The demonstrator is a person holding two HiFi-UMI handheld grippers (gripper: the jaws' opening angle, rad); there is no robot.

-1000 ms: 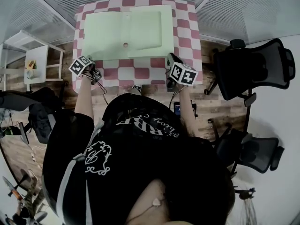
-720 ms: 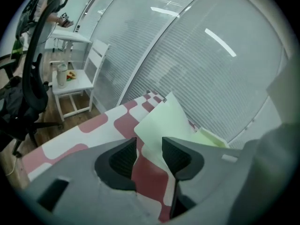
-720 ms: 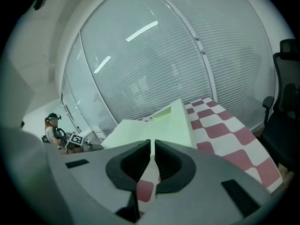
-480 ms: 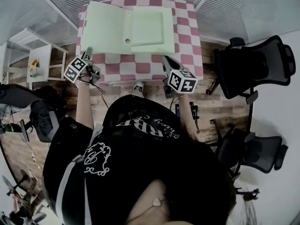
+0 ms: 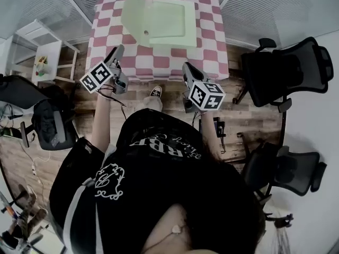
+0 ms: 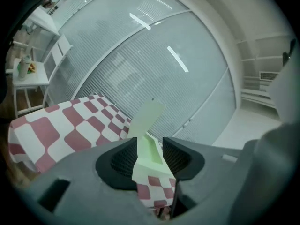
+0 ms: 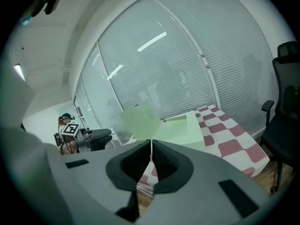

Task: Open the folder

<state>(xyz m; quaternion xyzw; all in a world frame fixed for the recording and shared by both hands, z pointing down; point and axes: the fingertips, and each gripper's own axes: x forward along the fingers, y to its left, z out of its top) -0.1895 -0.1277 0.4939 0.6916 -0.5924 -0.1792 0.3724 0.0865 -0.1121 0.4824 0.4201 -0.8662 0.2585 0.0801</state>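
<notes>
The person's arms both reach forward from the body, with the grippers held in the air short of the near edge of the table [image 5: 159,62], touching nothing.

The left forearm [image 5: 100,126] runs bare and nearly straight toward the table. The left gripper [image 5: 118,52] points at the table's left part, lying close to level, with its marker cube [image 5: 99,76] turned up toward the head. In the left gripper view its jaws stand apart around an empty gap. The folder [image 6: 146,125] shows through that gap but lies well beyond it.

The right gripper [image 5: 187,70] is held beside the left at about the same reach and aims at the table's right half. Its cube [image 5: 206,96] hides most of the hand. In the right gripper view its jaws meet tip to tip, with nothing between them.

The green folder [image 5: 164,23] lies on the far half of the checked table. Its cover [image 5: 133,9] stands raised on the left side, and the rest lies flat.
</notes>
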